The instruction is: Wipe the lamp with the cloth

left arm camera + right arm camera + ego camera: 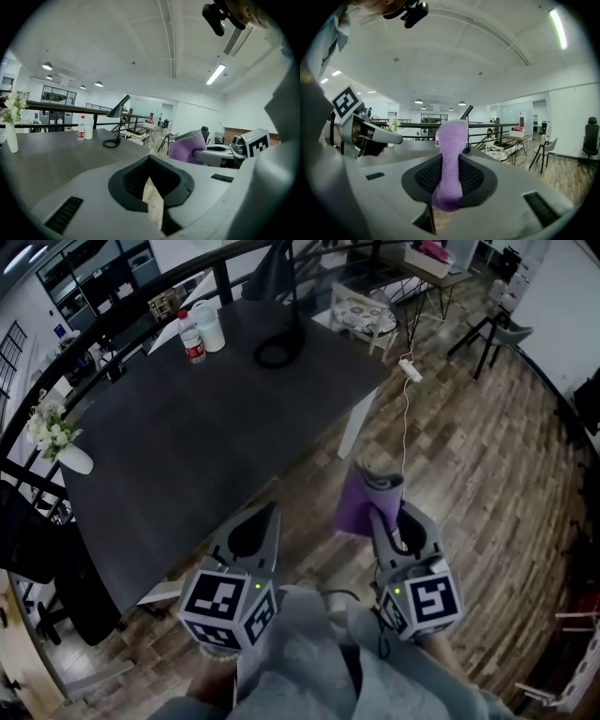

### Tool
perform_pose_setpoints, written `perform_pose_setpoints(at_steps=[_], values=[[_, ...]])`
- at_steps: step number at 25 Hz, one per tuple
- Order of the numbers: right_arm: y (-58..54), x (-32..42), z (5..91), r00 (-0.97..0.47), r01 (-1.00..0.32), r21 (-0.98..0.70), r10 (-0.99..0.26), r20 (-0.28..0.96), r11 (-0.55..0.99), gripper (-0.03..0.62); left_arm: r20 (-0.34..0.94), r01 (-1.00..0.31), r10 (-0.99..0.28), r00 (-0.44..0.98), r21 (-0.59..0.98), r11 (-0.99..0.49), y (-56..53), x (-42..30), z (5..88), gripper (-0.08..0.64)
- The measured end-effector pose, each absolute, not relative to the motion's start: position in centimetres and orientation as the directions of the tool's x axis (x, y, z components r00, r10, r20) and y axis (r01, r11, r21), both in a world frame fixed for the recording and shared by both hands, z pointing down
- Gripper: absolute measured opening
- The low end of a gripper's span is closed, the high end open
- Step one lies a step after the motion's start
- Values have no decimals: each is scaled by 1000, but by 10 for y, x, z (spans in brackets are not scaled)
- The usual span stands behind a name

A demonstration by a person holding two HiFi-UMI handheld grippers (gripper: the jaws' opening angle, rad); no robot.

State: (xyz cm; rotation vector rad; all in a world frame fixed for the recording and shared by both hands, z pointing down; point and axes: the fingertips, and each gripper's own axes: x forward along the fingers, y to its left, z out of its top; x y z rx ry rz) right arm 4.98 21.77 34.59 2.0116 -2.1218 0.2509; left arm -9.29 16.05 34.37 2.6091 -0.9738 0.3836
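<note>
Nearest, the left gripper has its jaws together with nothing between them. Just beside it, the right gripper is clamped on the purple cloth, which stands up out of its jaws. The black desk lamp stands well apart, straight ahead at the far side of the dark table, its thin stem leaning. I judge that the cloth must travel forward and a little to the left.

Left claw closed and empty, right claw clamped on purple cloth
</note>
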Motion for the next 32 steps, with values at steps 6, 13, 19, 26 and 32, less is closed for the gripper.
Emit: perform_pose_setpoints(at_steps=[6, 13, 19, 26, 32], values=[[204, 54, 347, -32, -999, 32, -963, 268, 42, 86, 354, -672, -584, 730, 217, -708, 146, -95, 347, 1], [188, 54, 350, -47, -998, 34, -959, 281, 59, 86, 356, -690, -602, 715, 220, -689, 131, -100, 349, 1], [161, 54, 353, -98, -994, 24, -955, 279, 109, 86, 368, -730, -640, 674, 204, -652, 116, -107, 348, 0], [108, 62, 359, -182, -981, 15, -945, 273, 193, 86, 370, -779, -691, 620, 190, -597, 78, -100, 350, 0], [55, 82, 355, -241, -966, 22, -932, 269, 256, 86, 372, -809, -721, 584, 190, -557, 39, -76, 347, 0]])
